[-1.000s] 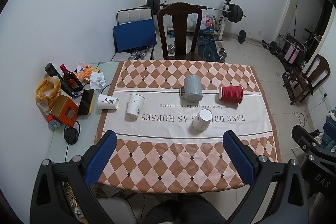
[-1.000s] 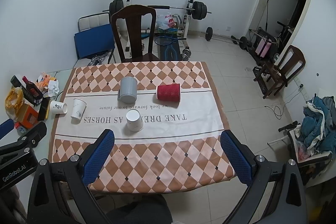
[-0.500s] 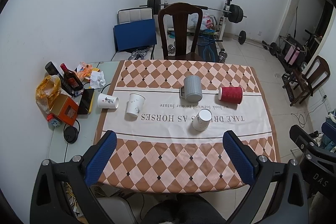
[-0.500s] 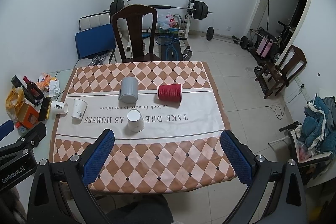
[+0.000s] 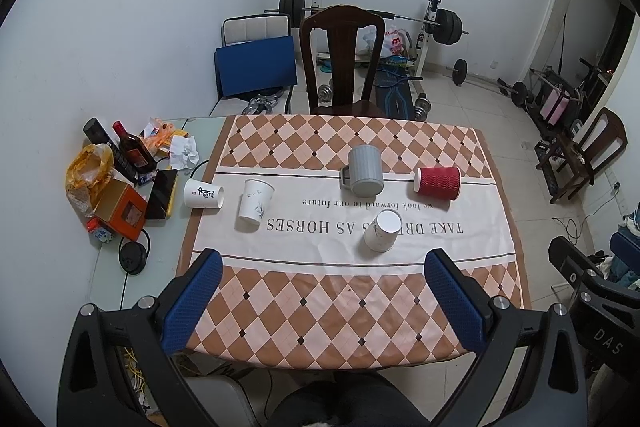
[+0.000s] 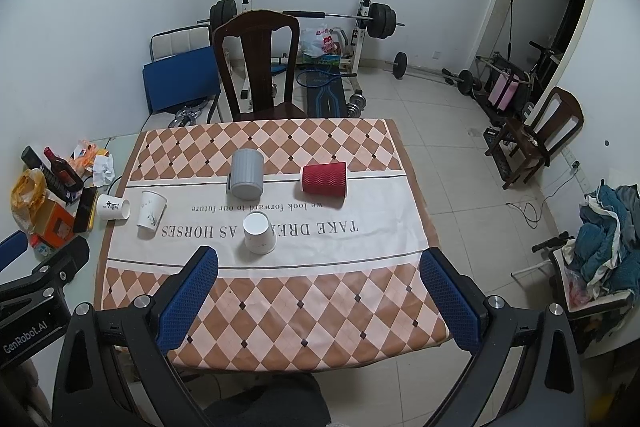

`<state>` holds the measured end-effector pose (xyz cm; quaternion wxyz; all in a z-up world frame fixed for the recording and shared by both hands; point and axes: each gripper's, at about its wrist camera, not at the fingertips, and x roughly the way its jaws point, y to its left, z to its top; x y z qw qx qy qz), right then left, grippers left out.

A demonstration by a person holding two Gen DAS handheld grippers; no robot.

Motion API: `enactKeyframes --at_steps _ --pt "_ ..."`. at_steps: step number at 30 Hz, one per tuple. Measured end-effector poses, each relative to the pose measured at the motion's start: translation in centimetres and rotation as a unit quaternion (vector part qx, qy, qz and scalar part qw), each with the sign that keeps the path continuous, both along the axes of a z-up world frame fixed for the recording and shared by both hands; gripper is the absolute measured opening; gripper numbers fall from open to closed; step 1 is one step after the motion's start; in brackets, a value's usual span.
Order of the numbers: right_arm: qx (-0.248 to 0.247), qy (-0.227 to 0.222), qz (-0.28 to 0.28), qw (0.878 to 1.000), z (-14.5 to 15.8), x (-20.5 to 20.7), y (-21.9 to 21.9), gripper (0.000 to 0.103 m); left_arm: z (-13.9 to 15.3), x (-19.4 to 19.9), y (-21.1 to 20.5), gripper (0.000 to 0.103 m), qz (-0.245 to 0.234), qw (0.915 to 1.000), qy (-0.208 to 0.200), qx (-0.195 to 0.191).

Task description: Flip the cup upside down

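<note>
Several cups are on the checkered tablecloth [image 5: 320, 295]. A grey mug [image 5: 365, 177] [image 6: 247, 174] stands upside down. A red ribbed paper cup [image 5: 437, 183] [image 6: 324, 179] lies on its side. A white paper cup [image 5: 383, 230] [image 6: 259, 232] stands upside down in the middle. Another white cup [image 5: 255, 201] [image 6: 151, 209] stands upright at the left. A white cup [image 5: 203, 193] [image 6: 112, 207] lies on its side off the cloth's left edge. My left gripper [image 5: 326, 295] and right gripper [image 6: 320, 293] are open, empty, high above the table's near edge.
Bottles [image 5: 132, 151], an orange box [image 5: 122, 211], a phone [image 5: 162, 194] and crumpled paper [image 5: 184, 153] clutter the table's left end. A dark wooden chair [image 5: 342, 63] stands at the far side. Gym weights [image 5: 446, 27] sit behind it. Another chair [image 6: 536, 135] stands to the right.
Both views have shifted very slightly; nothing on the table has moved and both grippers have stayed open.
</note>
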<state>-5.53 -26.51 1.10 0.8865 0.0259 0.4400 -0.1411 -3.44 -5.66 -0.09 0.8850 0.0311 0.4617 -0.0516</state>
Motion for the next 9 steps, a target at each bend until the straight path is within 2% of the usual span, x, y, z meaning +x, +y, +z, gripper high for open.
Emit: enactKeyframes --at_steps 9 --pt "0.002 0.003 0.003 1.0 -0.13 -0.07 0.32 0.102 0.07 -0.08 -0.33 0.103 0.002 1.0 0.001 0.0"
